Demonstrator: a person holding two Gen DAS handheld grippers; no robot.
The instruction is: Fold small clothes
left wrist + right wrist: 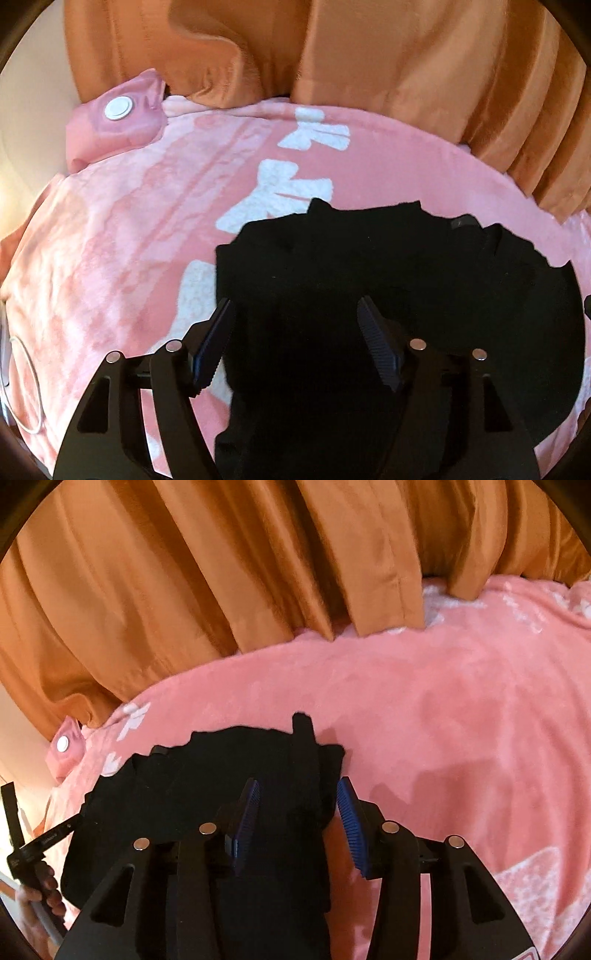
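Left wrist view: the left hand-held gripper [295,343] is spread wide, pinching nothing, and hangs over a black garment [388,295] that lies flat on a pink blanket [129,258] covering the bed. The garment fills the gap between the fingers and runs on ahead of them and off to the right, so this gripper sits over the garment's left part, its left finger [218,343] close to the cloth's left edge. A ragged far hem lies toward the orange curtain [369,55] at the bed's far edge. A pink pouch with a white button [118,108] rests at the far left corner.

Right wrist view: the right hand-held gripper [299,823] is also spread and holds nothing. The garment's right edge passes between its fingers, with black cloth to the left and bare blanket to the right. The left hand-held gripper shows at the garment's other side, by the bed's left edge.

The garment's long axis seems to run left to right between the two grippers, each being nearest its own end. A fold likely calls for each to pinch its side edge.
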